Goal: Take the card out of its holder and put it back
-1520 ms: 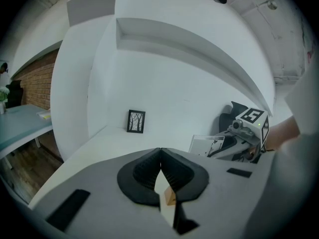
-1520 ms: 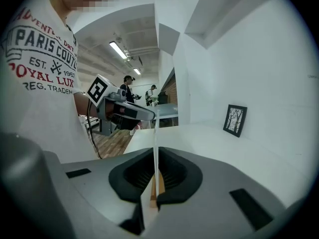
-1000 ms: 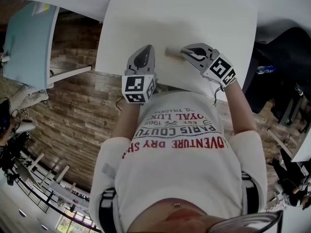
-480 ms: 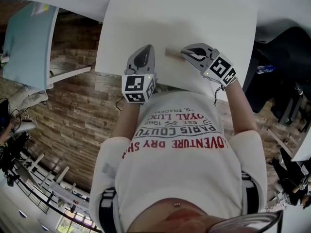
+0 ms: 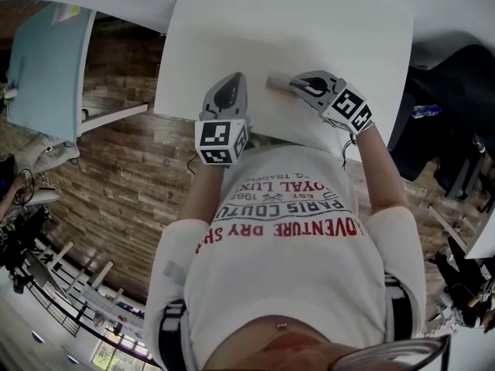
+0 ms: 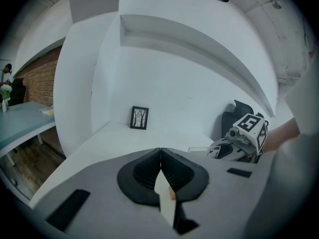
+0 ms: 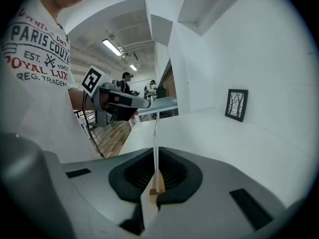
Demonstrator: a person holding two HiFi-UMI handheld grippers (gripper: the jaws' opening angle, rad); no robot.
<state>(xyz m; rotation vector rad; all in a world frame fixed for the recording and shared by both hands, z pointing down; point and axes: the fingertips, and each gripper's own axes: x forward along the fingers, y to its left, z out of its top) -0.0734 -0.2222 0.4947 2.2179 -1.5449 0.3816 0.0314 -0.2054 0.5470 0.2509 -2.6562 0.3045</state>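
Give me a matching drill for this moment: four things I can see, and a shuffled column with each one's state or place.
Things:
1. left tongs
2. right tongs
3. framed picture
4. floor

States or places:
a. brown planks
b. shut on the card
c. stands against the white wall
d. shut, nothing between them

Pairs: 1-d, 2-b, 3-c, 4-a

The person wears a white short-sleeved T-shirt [image 5: 286, 284] printed in dark blue and red capitals. Dark straps [image 5: 168, 327], perhaps a harness, run down both sides of it. The left gripper [image 5: 237, 79] and right gripper [image 5: 298, 83] are grey shells with black ribbed pads [image 6: 147, 171]. Each bears a cube [image 5: 220, 141] of black-and-white square markers. A thin black cord [image 5: 345, 154] trails from the right one.
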